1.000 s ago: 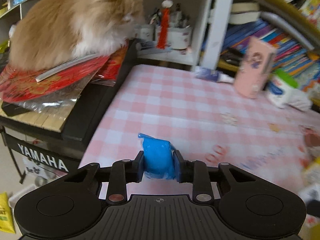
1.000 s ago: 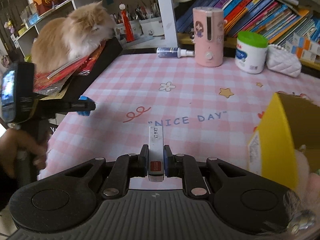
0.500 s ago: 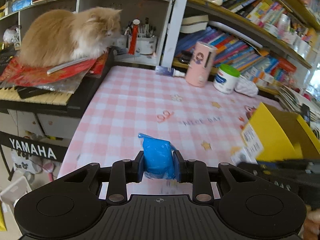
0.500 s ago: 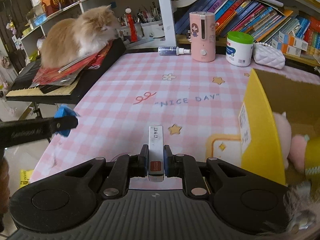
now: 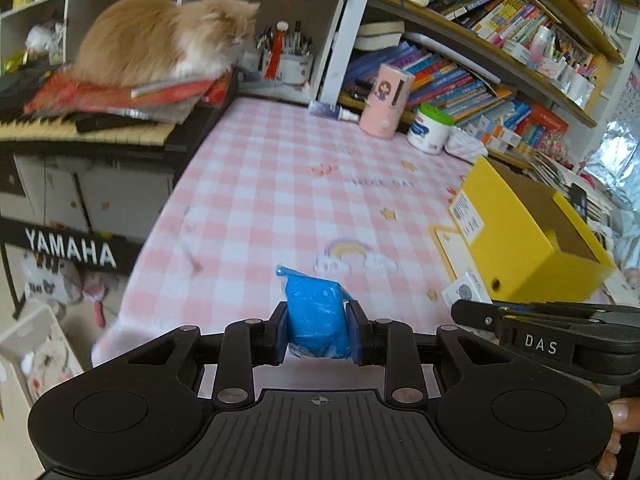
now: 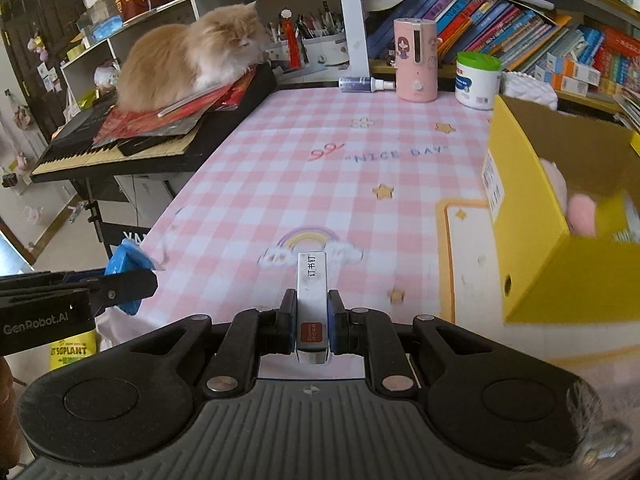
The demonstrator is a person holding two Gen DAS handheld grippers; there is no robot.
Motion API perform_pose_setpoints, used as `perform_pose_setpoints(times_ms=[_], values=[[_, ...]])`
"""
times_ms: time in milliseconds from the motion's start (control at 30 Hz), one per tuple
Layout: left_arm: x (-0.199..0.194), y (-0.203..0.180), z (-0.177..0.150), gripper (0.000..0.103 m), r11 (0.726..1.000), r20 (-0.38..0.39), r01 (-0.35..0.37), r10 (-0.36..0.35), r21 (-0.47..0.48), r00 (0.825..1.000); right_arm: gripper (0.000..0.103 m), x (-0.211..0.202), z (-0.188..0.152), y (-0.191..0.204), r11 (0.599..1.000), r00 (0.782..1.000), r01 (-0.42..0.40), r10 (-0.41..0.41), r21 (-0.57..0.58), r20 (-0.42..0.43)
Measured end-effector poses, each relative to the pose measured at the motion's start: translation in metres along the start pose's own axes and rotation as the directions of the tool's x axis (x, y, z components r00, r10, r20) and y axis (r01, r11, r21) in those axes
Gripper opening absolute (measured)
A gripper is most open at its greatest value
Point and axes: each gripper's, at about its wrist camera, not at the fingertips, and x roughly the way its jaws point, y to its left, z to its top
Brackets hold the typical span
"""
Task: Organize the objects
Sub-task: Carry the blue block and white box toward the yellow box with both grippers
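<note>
My left gripper (image 5: 318,330) is shut on a blue plastic packet (image 5: 316,316) and holds it above the near edge of the pink checked table (image 5: 280,184). The packet also shows in the right wrist view (image 6: 128,266). My right gripper (image 6: 312,316) is shut on a slim silver-white stick with a red label (image 6: 311,300), above the table's rainbow print. An open yellow box (image 6: 536,232) stands at the right with a pink plush toy (image 6: 576,208) inside; it also shows in the left wrist view (image 5: 516,240).
An orange cat (image 6: 188,60) sits on red papers on a Yamaha keyboard (image 5: 68,248) at the left. A pink cylinder (image 6: 414,60), a green-lidded jar (image 6: 478,80) and a spray bottle (image 6: 364,84) stand at the table's back. Bookshelves (image 5: 460,76) line the wall behind.
Both grippers have pulled back toward the table's near edge, still holding their objects. The left gripper's view has swung right, bringing the yellow box and the right gripper into sight.
</note>
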Motion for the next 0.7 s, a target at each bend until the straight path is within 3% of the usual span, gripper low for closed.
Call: perform_pose_setpoints(times_ms=[300,700], values=[[-0.028,-0.011,-0.031,0.027,0.998,-0.023,0.039,-0.038,0.049,0.999,0.014,-0.039,-0.047,0.009,0.998,1.0,0.027,-0.027,0.054,0.002],[-0.03,-0.048,-0.044,0.027,0.976,-0.064,0.168,-0.16,0.142,0.985,0.014,-0.084,-0.082,-0.008,0.982,0.992,0.122,-0.126,0.147,0.022]])
